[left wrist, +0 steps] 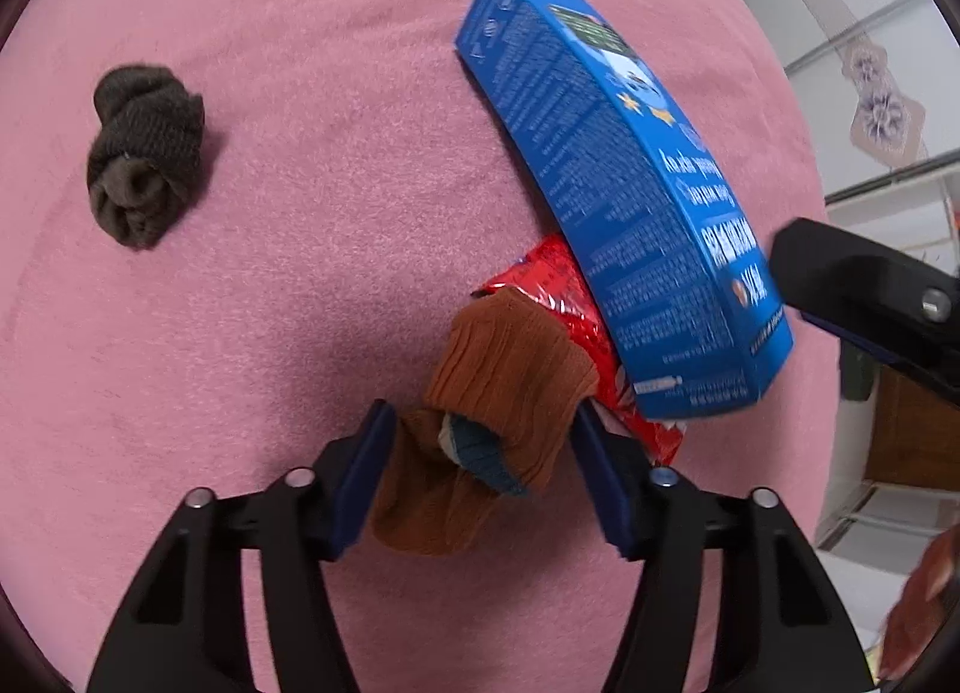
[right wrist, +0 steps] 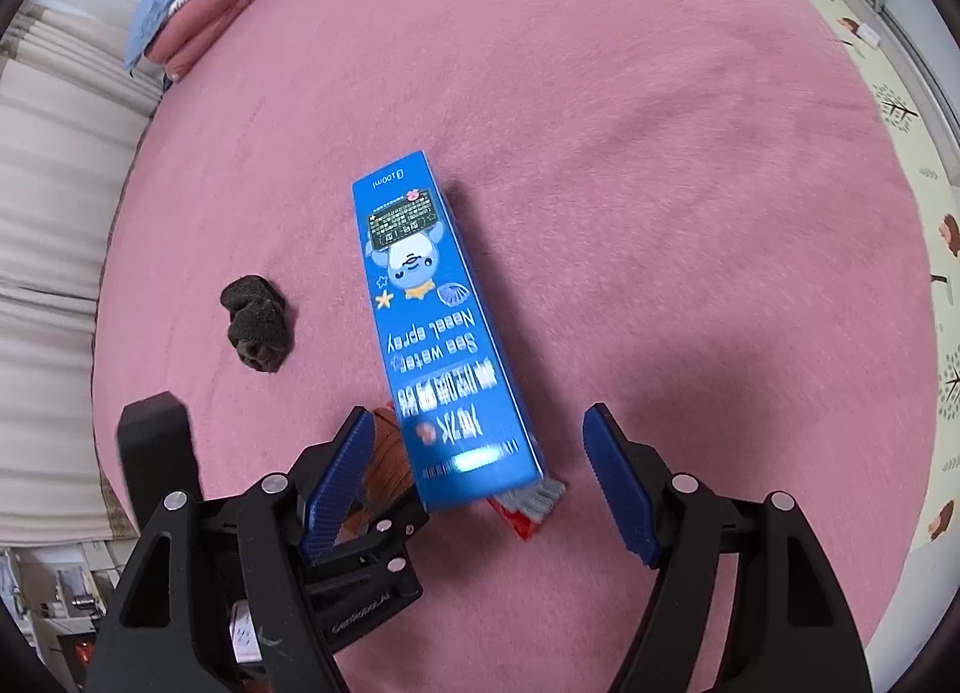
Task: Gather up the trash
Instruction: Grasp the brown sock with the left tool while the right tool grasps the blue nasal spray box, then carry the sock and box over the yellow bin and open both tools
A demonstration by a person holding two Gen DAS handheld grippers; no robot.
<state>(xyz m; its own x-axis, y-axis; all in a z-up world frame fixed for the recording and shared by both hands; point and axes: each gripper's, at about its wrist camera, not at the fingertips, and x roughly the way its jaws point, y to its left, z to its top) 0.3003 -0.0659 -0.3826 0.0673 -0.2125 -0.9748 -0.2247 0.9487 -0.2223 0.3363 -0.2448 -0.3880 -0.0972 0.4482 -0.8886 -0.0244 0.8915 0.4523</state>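
Note:
A blue nasal-spray box [left wrist: 624,195] lies on the pink bed cover, partly over a red wrapper [left wrist: 570,303]. A rolled orange-brown sock [left wrist: 498,423] sits between the fingers of my left gripper [left wrist: 480,477], which is open around it. In the right wrist view the blue box [right wrist: 438,345] lies lengthwise between the fingers of my open right gripper [right wrist: 480,471], its near end over the red wrapper [right wrist: 522,516]. The orange sock [right wrist: 384,471] shows behind the right gripper's left finger.
A dark brown rolled sock [left wrist: 144,153] lies apart on the cover, also in the right wrist view [right wrist: 258,330]. Folded bedding [right wrist: 198,3] is at the bed's far left. A patterned floor mat [right wrist: 900,213] runs along the bed's right edge.

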